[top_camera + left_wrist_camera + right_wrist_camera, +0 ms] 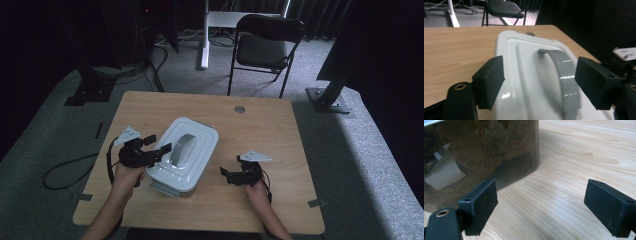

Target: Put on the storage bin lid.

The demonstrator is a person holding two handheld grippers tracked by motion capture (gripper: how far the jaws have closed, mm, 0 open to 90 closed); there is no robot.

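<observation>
The left gripper (539, 82) is held with jaws wide apart above the grey handle (564, 75) of the white lid (186, 150), nothing gripped; the right gripper (541, 207) is likewise parted and unladen; the container (180, 177) is set left of the table's (260, 125) centre, towards its near edge.

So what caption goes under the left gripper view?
Open left gripper poised over the white lid's grey handle on the wooden table.

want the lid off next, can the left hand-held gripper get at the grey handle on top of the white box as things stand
Probably yes. The left hand-held gripper is open right above the lid, its jaws either side of the grey handle, with nothing between them and it.
</observation>
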